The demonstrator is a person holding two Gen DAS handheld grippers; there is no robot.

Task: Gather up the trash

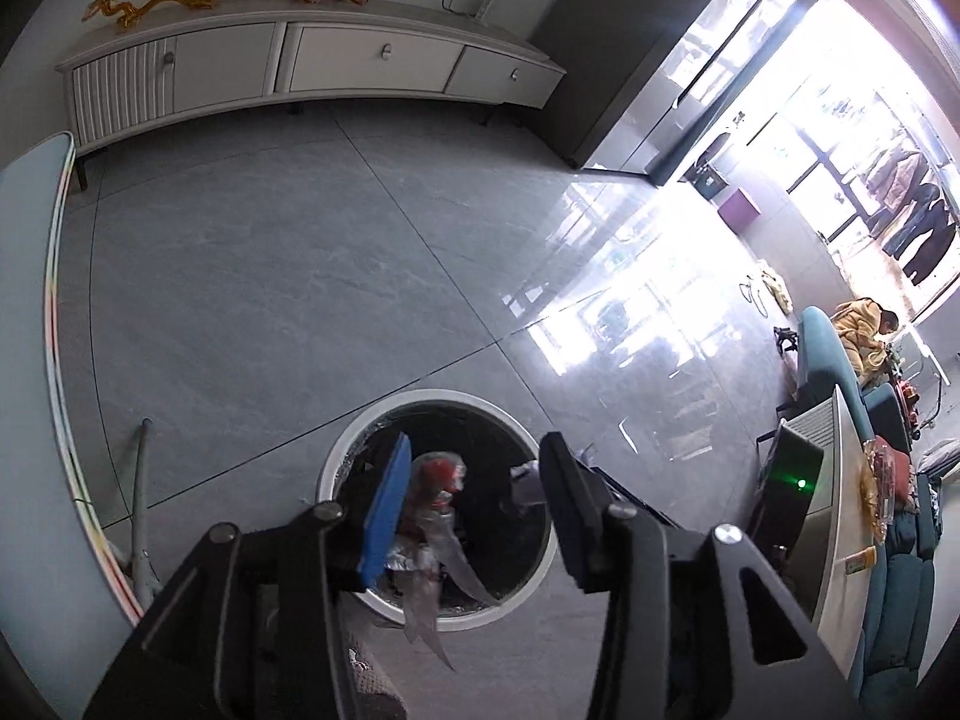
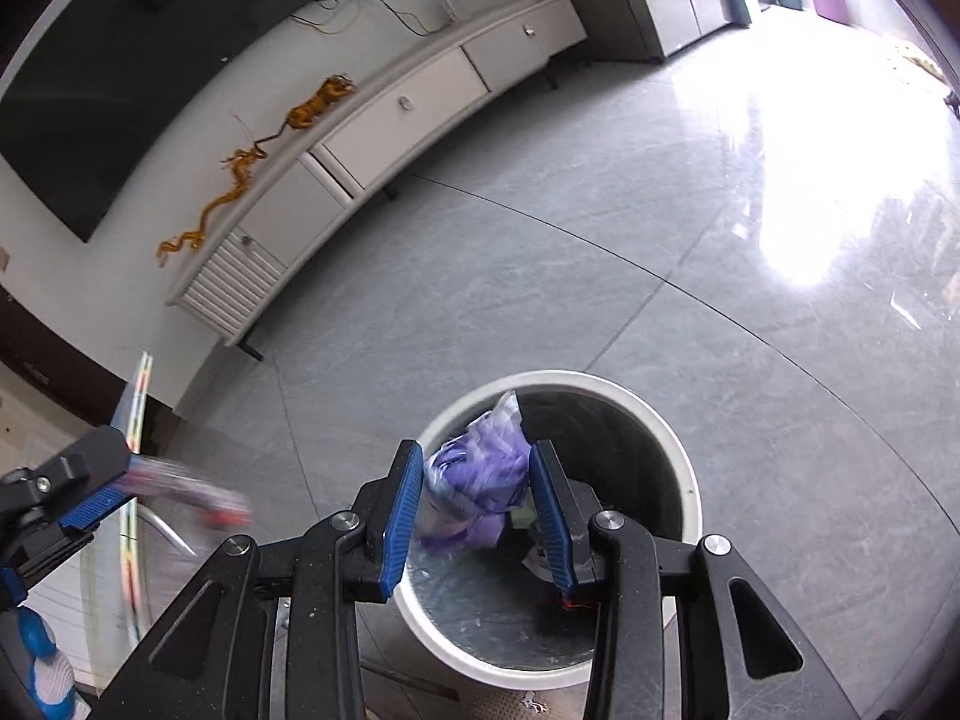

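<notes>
Two claws hang over the white bin (image 2: 672, 450) on bare grey floor (image 1: 300, 300): the left claw (image 1: 474, 516) is spread, a clear red-printed wrapper (image 1: 438, 516) beside its left pad, long axis running down toward the camera. Right claw (image 2: 474, 516) pinches a crumpled purple bag (image 2: 480, 480) above the rim. Wide open floor lies beyond, cabinet (image 1: 300, 60) well apart.

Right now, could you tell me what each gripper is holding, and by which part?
Right gripper clamps a crumpled purple bag by its sides. Left gripper stands open, its clear wrapper released.

Home living room: low TV cabinet (image 1: 312, 60), wall TV (image 2: 150, 60), sofa (image 1: 888, 546), tiled floor (image 1: 300, 276).
</notes>
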